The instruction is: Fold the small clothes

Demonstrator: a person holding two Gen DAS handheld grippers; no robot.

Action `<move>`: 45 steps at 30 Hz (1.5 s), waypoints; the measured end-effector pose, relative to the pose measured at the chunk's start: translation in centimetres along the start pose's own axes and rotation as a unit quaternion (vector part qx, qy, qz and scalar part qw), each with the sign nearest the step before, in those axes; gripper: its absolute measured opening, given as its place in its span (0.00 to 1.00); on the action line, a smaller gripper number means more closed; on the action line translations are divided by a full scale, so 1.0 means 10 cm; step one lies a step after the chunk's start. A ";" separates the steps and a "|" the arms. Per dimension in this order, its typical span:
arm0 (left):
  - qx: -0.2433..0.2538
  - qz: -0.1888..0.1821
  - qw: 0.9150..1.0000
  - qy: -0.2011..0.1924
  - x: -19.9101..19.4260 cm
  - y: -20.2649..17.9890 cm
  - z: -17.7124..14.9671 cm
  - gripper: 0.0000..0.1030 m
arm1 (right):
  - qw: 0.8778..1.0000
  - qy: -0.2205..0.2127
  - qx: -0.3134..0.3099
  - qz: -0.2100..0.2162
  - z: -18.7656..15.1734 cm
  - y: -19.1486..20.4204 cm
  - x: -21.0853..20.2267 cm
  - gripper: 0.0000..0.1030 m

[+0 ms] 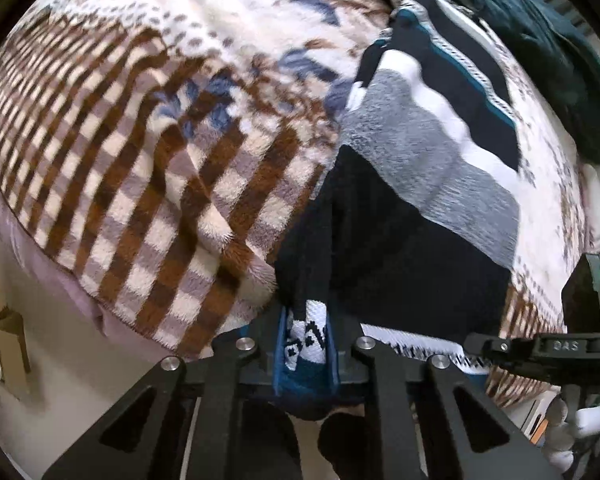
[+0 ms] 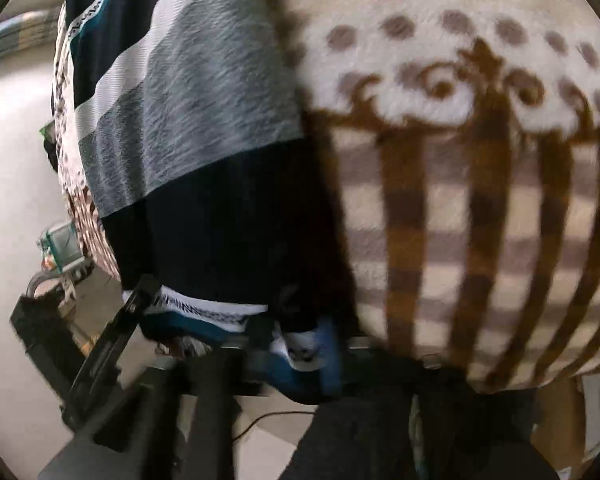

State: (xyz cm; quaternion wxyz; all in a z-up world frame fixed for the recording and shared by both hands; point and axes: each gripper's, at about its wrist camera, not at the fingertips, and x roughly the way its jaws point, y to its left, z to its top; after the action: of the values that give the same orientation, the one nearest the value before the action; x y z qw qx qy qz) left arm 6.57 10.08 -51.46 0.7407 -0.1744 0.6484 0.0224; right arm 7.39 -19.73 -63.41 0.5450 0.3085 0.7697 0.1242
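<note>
Left wrist view: left tongs (image 1: 306,344) pressed together on the patterned white hem of the garment (image 1: 412,200), a pinch of hem bunched between the blue pads. Garment stretched straight ahead of the tongs, flat on the blanket (image 1: 120,160): navy band nearest, then grey, white, navy and a teal stripe at the far end. Long axis running away from the tongs and slightly to the right. Hem edge running rightward from the pinch toward the other gripper's black body, just beside at the lower right. Dark heap (image 1: 560,60) well beyond, far right, apart from the garment's far end.

Right wrist view: blurred. Right tongs (image 2: 312,354) closed on the same hem, white and teal cloth caught between the blue pads. Garment spread ahead and to the left of the tongs, same order of bands, far end at the upper left. Left gripper's black frame (image 2: 112,340) on the hem to the left, near. Bare blanket (image 2: 480,200) ahead and to the right.

Judgement: both near corners of one short edge held, one per hand, neither hand nearer than the other. Coming move likely a fold along the long axis: near hem lifted and carried forward, away from both tongs, onto the far end. Risk of a skewed fold if the hands advance unevenly.
</note>
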 end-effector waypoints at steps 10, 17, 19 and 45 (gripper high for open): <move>0.018 -0.059 0.996 0.070 -0.25 0.20 0.32 0.25 | 0.997 -0.004 0.025 -0.076 -0.14 0.28 -0.17 0.14; 0.023 -0.142 0.989 -0.039 -0.93 -0.20 1.69 0.67 | 0.990 -0.127 -0.013 -0.056 0.54 0.89 -1.24 0.59; 0.034 -0.149 0.986 -0.067 -0.84 -0.44 2.27 0.67 | 0.987 -0.157 -0.008 -0.037 0.87 0.92 -1.50 0.59; 0.139 -0.006 0.990 -0.025 1.18 -1.36 4.74 0.05 | 0.961 -0.255 -0.080 -0.076 4.68 1.67 -1.67 0.00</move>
State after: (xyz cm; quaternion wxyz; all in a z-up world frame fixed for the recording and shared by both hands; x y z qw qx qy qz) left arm 57.11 8.63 -55.16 0.7737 -0.0729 0.6256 -0.0682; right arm 59.53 -23.70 -59.43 0.7536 0.2256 0.6144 0.0607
